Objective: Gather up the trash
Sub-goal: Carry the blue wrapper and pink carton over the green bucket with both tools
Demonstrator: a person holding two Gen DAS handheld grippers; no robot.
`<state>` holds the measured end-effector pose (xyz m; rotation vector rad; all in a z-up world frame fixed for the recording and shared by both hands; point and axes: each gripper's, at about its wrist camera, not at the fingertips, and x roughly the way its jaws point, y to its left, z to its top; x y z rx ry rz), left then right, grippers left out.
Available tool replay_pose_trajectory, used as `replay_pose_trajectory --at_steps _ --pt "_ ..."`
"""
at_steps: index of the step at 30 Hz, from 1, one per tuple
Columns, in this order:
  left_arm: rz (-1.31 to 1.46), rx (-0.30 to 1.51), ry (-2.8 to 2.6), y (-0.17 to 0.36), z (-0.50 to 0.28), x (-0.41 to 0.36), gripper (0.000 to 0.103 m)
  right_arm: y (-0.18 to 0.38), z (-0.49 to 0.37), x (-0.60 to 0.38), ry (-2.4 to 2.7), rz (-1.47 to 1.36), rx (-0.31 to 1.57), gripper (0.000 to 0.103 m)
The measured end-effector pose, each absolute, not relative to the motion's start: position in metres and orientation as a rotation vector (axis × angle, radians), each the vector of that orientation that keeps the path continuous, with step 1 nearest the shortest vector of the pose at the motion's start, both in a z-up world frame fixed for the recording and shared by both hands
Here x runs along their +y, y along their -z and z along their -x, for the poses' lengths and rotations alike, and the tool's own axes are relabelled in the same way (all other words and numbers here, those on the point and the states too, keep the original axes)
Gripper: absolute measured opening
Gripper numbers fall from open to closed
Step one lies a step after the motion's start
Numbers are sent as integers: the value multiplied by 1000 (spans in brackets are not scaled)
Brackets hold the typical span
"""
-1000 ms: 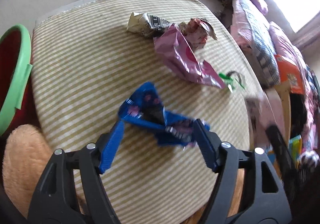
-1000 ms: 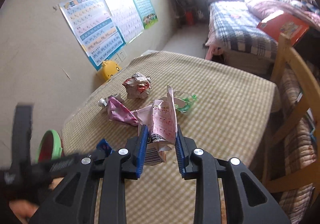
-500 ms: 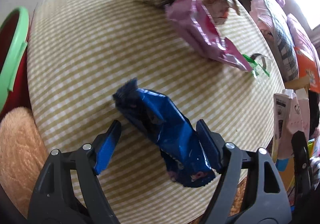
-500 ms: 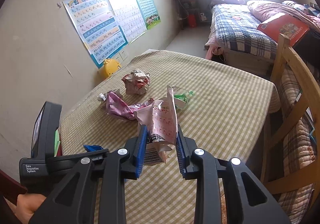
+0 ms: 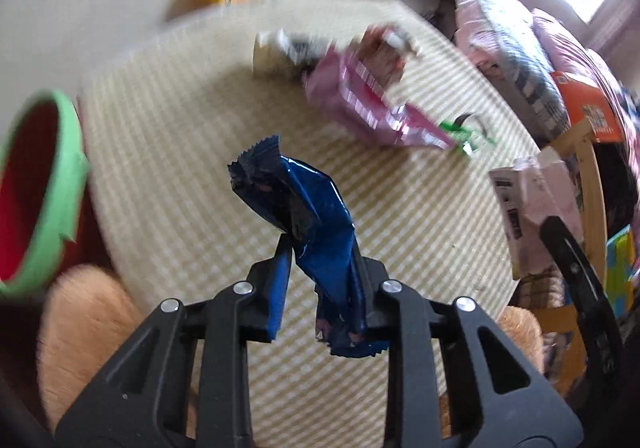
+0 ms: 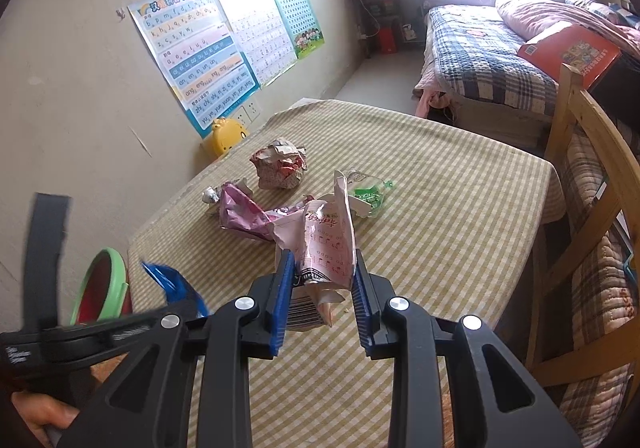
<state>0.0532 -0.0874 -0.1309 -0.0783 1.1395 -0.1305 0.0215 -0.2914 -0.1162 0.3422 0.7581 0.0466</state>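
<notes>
While its jaws are closing on the blue wrapper (image 5: 316, 224), the left gripper (image 5: 320, 268) should clear the table (image 5: 180, 151) | carry to the green-rimmed bin (image 5: 56, 183) | right gripper (image 6: 320, 280) clamps the pink carton (image 6: 328, 244).

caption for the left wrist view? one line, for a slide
Left gripper closing on a crumpled blue wrapper above the checked tablecloth, green-rimmed bin at left.

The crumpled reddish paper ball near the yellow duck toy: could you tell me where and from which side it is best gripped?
Grip the crumpled paper ball across its middle, coming from above. It is a compact, roughly round wad standing clear of the tablecloth, so a claw can likely straddle it. The magenta wrapper lies close on its near side, making a low frontal approach awkward.
</notes>
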Motion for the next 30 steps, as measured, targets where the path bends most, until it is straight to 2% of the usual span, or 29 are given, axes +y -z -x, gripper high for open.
replay_pose_trajectory --at_steps 7,12,30 --pt "-88 923 104 73 -37 -75 26 100 -18 -285 -52 -343 738 27" --pt "-99 848 94 50 -33 -66 26 79 -15 -276 -67 -345 702 27" --pt "-54 773 56 29 -18 -20 26 32 -12 -215 -157 -276 648 27"
